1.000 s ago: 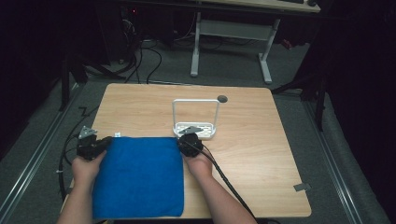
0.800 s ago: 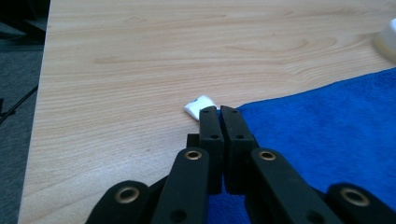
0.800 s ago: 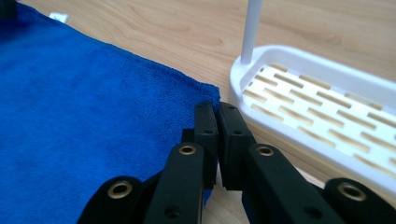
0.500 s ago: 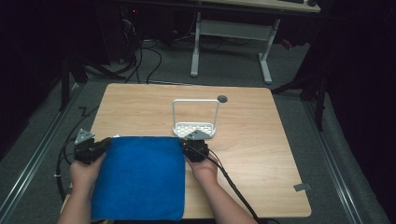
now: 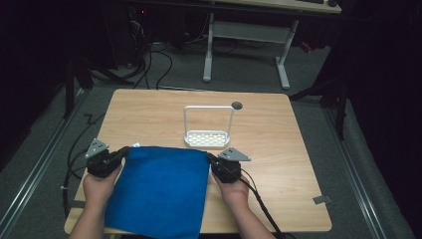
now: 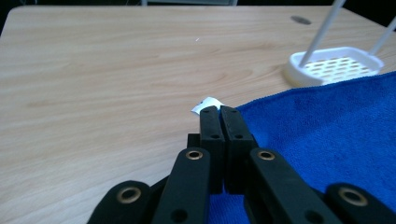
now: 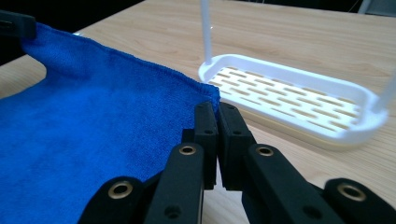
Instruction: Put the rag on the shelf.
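Left gripper [image 5: 121,152]: fingers clenched on the far left corner of the blue cloth [image 5: 159,191], beside its white tag [image 6: 208,103]. Cloth lies along the near edge of the worktop [image 5: 149,114], hanging slightly over it. Right gripper [image 5: 211,160]: fingers clenched on the far right corner. White rack [image 5: 208,134] stands just beyond. Advice: raise both corners evenly, edge taut, clear of the rack.

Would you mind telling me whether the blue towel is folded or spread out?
Spread out: the blue towel lies as one flat sheet, near edge overhanging the table.
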Demonstrator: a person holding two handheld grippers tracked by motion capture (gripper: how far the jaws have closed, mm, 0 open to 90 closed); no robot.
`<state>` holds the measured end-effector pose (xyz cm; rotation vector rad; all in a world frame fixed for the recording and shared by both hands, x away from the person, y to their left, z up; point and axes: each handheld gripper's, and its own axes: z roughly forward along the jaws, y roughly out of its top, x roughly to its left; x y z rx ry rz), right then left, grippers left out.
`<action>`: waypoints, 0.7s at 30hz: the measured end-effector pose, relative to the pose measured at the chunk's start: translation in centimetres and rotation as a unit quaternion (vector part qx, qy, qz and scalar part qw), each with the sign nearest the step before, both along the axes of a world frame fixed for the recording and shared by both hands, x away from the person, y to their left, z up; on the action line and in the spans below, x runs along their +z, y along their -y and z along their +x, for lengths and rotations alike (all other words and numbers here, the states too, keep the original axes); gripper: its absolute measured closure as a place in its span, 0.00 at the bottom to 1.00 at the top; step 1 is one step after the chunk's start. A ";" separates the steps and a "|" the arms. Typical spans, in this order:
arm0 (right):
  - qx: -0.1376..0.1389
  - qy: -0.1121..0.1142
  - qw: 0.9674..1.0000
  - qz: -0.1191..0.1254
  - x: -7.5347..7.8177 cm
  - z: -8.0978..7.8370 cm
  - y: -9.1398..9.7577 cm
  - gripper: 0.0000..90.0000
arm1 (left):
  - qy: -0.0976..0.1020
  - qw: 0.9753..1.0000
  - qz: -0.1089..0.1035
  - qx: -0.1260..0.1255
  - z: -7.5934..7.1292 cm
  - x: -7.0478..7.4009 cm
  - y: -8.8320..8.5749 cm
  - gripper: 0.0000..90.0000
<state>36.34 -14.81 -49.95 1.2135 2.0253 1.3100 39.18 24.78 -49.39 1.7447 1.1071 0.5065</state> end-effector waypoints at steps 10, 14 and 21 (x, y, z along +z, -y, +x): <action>-0.028 0.034 0.998 0.038 1.2 -2.7 3.6 0.98 | 0.040 0.999 -0.015 -0.025 -1.5 1.8 2.8 0.99; -0.035 0.057 0.997 0.047 2.4 -3.5 4.5 0.98 | 0.062 0.997 -0.028 -0.027 -2.3 3.1 3.4 0.99; -0.043 0.093 0.993 0.062 4.8 -4.5 5.5 0.98 | 0.090 0.995 -0.035 -0.037 -3.3 5.0 4.2 0.99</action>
